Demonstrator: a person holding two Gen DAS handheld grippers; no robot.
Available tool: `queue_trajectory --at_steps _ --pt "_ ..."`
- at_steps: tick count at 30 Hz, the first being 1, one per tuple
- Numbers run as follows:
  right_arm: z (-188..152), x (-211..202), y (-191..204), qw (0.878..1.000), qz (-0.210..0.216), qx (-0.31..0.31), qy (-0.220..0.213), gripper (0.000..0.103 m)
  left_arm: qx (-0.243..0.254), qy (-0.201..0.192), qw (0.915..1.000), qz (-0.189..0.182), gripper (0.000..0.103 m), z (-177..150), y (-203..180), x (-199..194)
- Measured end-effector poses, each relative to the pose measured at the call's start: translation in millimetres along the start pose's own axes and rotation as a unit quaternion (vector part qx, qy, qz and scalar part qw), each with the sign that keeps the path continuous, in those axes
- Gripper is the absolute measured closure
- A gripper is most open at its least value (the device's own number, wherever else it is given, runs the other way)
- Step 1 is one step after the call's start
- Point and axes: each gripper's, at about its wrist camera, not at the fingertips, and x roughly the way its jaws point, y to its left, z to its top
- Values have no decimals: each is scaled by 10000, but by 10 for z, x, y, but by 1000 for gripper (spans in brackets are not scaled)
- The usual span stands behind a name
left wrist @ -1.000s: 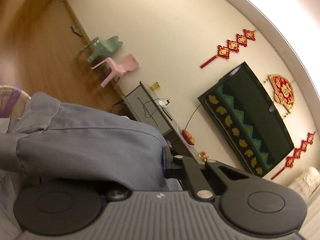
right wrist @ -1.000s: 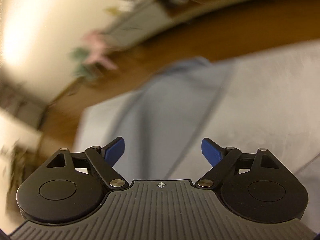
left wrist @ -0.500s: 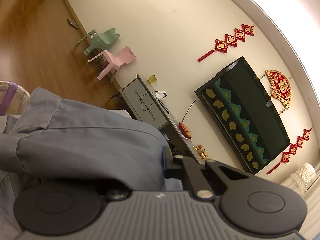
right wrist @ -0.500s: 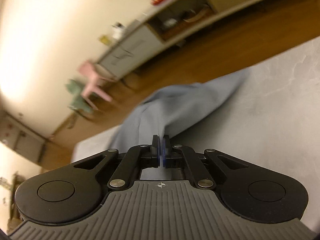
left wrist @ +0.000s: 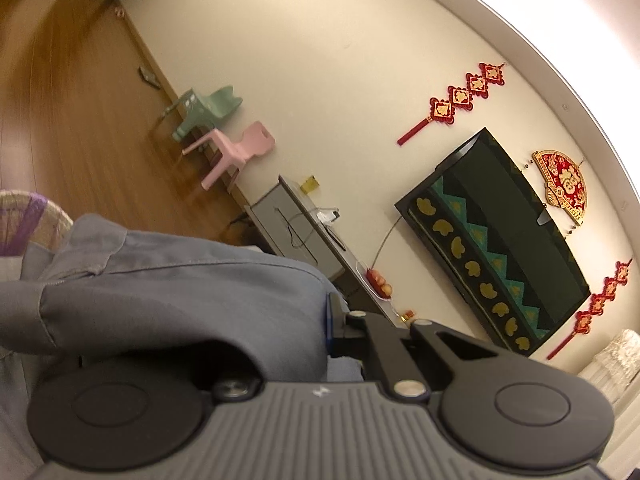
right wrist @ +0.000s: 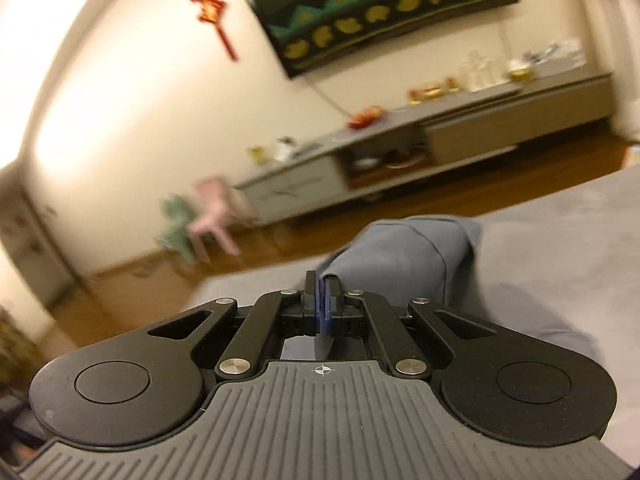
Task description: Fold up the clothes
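A grey-blue garment [left wrist: 168, 304] drapes over the left side of my left gripper [left wrist: 330, 320], which is shut on its cloth; only the right finger and a sliver of blue pad show. In the right wrist view the same garment [right wrist: 408, 256] hangs bunched above the grey surface [right wrist: 560, 248]. My right gripper [right wrist: 322, 300] is shut on a hemmed edge of it, and the cloth rises from the pads and folds over to the right.
A wooden floor [left wrist: 60, 112] lies beyond the grey surface. Pink [left wrist: 236, 152] and green [left wrist: 204, 110] plastic chairs stand by the wall, beside a low cabinet [right wrist: 400, 152] under a wall-mounted TV [left wrist: 500, 240]. A woven basket [left wrist: 24, 216] sits at the left edge.
My right gripper went from open over the flat garment to shut on its edge, then rose with it, tilting up toward the TV wall. The left gripper stayed put, still gripping.
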Motion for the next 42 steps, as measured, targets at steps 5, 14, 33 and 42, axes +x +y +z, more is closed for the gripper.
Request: queue_trajectory --at_steps 5,14,33,42 --pt "-160 76 -458 9884 -1205 -922 -109 61 239 -93 9997 -15 100 -19 -64 -1" --pt "-694 -78 -1741 9843 -1475 -51 964 24 91 -88 9999 31 100 -54 -40 108" --pt "-283 -1279 -2017 9837 -102 1503 -986 103 1007 -436 9936 -280 100 -179 -513 -27" --pt "897 -2589 -1609 9626 -377 360 -2660 103 845 -860 9842 -1295 100 564 -1545 -50"
